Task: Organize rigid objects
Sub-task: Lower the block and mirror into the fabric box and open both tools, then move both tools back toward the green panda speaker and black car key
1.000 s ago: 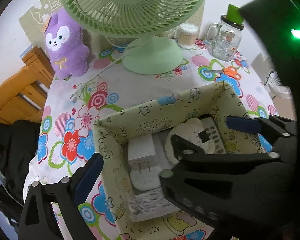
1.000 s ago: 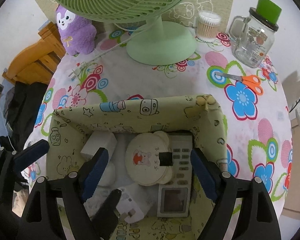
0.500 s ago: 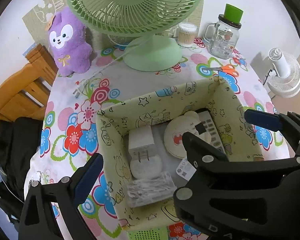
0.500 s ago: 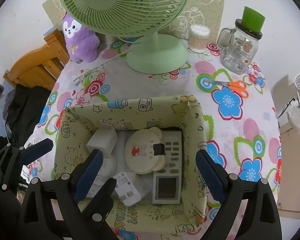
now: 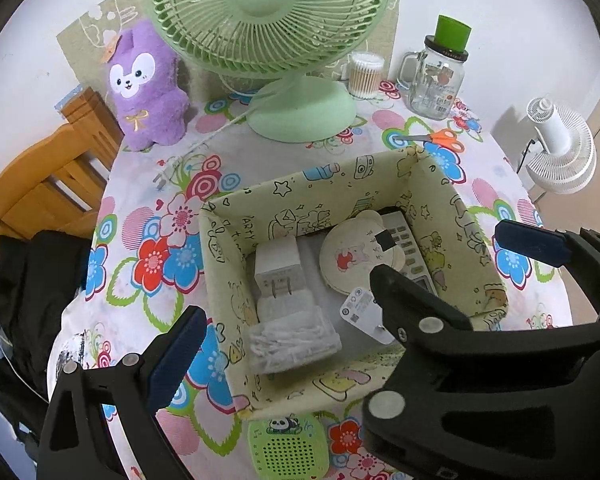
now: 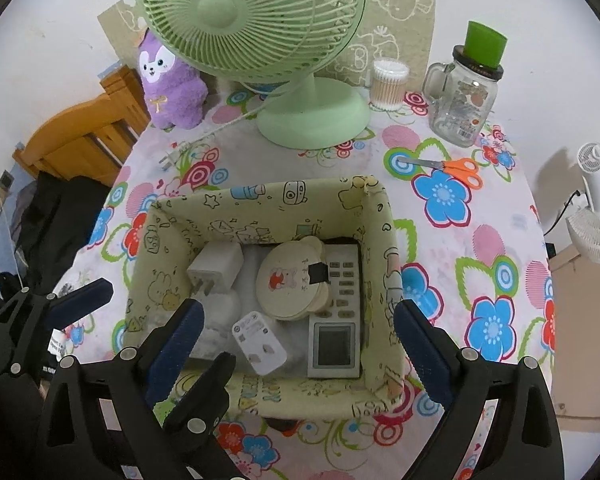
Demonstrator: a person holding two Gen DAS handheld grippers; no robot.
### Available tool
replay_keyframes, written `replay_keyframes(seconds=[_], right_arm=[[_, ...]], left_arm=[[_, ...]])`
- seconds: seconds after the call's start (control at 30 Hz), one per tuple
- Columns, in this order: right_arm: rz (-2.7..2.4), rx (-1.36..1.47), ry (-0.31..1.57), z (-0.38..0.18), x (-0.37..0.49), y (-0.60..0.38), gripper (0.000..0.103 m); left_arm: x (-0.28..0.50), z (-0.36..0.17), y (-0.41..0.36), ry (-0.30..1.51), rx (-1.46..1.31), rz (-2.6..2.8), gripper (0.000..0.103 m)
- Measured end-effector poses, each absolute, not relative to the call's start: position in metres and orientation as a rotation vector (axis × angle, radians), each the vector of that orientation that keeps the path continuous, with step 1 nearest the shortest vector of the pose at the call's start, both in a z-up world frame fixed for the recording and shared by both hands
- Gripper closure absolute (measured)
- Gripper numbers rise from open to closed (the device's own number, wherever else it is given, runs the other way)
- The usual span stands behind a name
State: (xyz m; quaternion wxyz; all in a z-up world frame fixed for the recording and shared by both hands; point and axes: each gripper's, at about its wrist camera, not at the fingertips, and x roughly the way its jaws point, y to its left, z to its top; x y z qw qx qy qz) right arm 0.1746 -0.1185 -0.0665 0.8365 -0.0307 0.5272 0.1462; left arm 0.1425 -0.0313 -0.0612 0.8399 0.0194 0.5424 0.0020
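A fabric box (image 5: 300,196) sits on the flowered tablecloth (image 5: 140,208), holding a white charger (image 5: 278,270), a round bear-eared disc (image 5: 356,254) over a remote (image 5: 404,240), and a swab case (image 5: 294,344). Behind stand a green fan (image 5: 272,12), purple plush (image 5: 146,88), jar (image 5: 438,76) and scissors (image 5: 440,137). The left gripper (image 5: 276,312) hangs open above the box.

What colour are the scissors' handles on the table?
Orange handles on the scissors, clearest in the right wrist view.
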Motion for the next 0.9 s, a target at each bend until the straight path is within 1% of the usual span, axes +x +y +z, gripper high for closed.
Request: replay_keyframes(seconds=[0.53,0.9], right_arm=[[0.286,-0.046,1.049,-0.038,0.135,-0.128,0.006],[0.248,-0.028,1.048,-0.033,0.109,-0.135,0.006]], left_arm=[[0.109,-0.037,-0.029,1.094,0.035,-0.004,0.004],[0.087,-0.032,-0.026,1.088,0.023,-0.015,0.004]])
